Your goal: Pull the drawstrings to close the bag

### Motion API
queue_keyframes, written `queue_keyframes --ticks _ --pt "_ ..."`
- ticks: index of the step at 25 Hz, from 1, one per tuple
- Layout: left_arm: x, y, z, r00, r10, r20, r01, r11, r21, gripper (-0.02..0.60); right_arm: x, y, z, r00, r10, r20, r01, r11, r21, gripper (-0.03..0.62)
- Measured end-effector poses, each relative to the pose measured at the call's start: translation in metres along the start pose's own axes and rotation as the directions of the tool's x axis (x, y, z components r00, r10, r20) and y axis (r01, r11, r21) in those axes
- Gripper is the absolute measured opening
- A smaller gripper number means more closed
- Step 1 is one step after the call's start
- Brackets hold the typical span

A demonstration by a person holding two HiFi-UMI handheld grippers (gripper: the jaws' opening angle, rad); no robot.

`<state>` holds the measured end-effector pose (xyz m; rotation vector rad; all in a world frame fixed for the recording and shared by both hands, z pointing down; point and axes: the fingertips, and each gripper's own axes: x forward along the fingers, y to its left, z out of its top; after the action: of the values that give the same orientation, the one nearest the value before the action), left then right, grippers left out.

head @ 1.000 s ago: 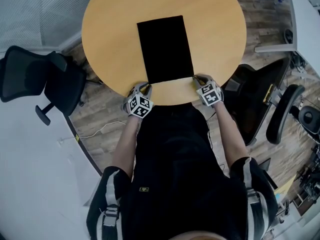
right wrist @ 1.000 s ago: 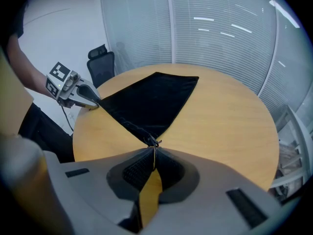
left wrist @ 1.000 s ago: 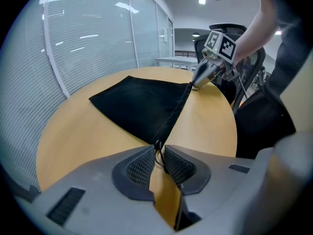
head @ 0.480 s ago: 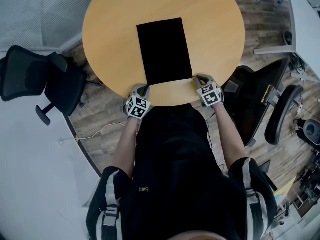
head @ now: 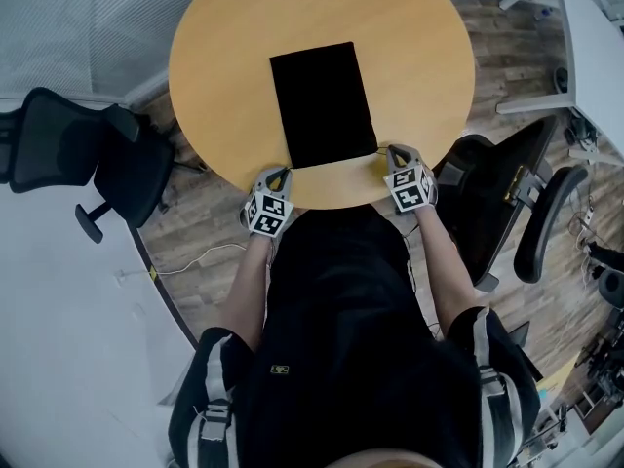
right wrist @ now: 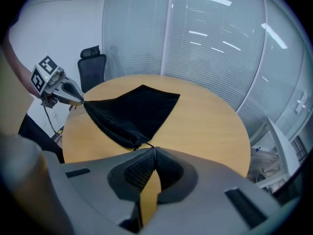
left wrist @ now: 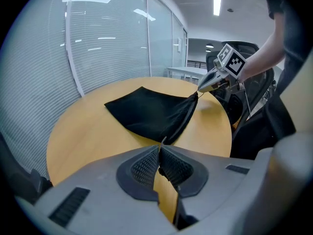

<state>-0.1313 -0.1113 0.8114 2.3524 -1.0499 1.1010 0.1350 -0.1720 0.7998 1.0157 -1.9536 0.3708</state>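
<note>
Bag [head: 322, 103]: black, lies mostly flat on round wooden table [head: 224, 57], mouth edge toward the person. Black office chair [head: 88, 154] stands off the table's left side. Left gripper [head: 282, 172] is at the bag's near left corner; its jaws have just been closing and now pinch the left cord [left wrist: 163, 140], which runs from between the pads to the bag. Bag mouth stretches between the two grippers, its near corners raised off the tabletop and the far end flat. Right gripper [head: 390, 150] is at the near right corner, jaws fully together, clamping the right cord [right wrist: 143, 144] at the pad tips. Second dark chair [head: 487, 193] is right of the table.
</note>
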Motion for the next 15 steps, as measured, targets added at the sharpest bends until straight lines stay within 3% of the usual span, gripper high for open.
queue_keyframes --ticks 4,10,15 --pt "-0.014 0.002 0.015 0.999 0.014 0.031 -0.014 1.000 0.000 0.021 -0.019 -0.010 0.022 0.998 -0.011 0.069 0.010 1.000 0.014 0.059" --pt "-0.029 0.006 0.042 0.996 0.058 0.066 -0.059 0.998 0.009 0.020 -0.039 -0.018 0.048 0.990 -0.031 0.141 0.036 0.999 -0.035 0.058" --pt "-0.050 0.012 0.084 0.988 0.088 0.130 -0.093 0.995 0.035 0.020 -0.058 -0.029 0.083 0.973 -0.052 0.226 0.075 0.992 -0.097 0.058"
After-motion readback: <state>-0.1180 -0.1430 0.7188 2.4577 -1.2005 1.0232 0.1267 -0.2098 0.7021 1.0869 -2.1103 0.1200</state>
